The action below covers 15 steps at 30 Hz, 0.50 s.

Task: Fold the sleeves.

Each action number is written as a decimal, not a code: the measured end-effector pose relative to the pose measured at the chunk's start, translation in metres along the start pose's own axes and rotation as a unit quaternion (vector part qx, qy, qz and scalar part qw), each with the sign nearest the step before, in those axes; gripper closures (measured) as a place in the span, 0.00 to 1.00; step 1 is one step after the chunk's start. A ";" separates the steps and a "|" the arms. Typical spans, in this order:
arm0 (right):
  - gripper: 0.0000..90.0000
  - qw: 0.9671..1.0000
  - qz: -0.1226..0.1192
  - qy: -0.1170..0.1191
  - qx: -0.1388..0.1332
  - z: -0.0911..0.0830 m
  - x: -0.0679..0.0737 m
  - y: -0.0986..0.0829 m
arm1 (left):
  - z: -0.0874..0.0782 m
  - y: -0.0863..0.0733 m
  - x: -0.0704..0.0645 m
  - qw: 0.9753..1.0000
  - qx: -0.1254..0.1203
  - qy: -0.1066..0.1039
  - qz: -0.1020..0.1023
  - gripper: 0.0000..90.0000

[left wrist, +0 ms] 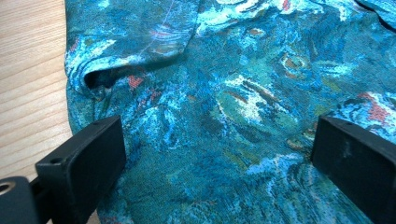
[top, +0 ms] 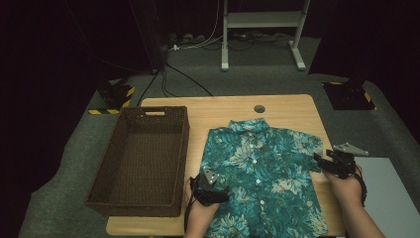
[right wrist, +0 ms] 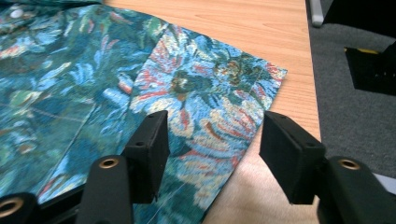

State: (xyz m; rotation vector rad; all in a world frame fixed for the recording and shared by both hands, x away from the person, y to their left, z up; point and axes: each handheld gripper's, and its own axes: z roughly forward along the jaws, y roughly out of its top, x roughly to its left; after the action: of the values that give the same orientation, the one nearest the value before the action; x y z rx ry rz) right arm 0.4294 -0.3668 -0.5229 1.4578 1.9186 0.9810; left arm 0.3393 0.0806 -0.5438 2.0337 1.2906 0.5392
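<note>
No legible brand, label or writing appears on any item.

A floral teal shirt lies flat, buttoned, on the wooden table, collar toward the far edge. A brown woven basket sits just left of the shirt, on the table's left side. A small grey disc is set into the table beyond the collar.

The left gripper sits over the shirt's near-left part. In the left gripper view its jaws stand wide apart above the fabric, gripping nothing; a fold of cloth lies ahead of them, next to bare table.

The right gripper is at the shirt's right sleeve. In the right gripper view its jaws stand wide: one lies over the sleeve, the other past the sleeve edge over bare table. Whether that jaw touches the cloth cannot be told. Nothing is clamped.
</note>
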 end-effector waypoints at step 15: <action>0.57 0.999 0.018 -0.021 0.018 0.021 -0.014 0.009 | 0.000 0.000 0.000 1.000 0.000 0.000 0.000 0.04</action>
State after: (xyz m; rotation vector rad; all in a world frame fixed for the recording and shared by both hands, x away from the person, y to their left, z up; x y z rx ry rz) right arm 0.4547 -0.3743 -0.5289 1.5263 1.8954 0.9293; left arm 0.3392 0.0806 -0.5438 2.0337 1.2900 0.5394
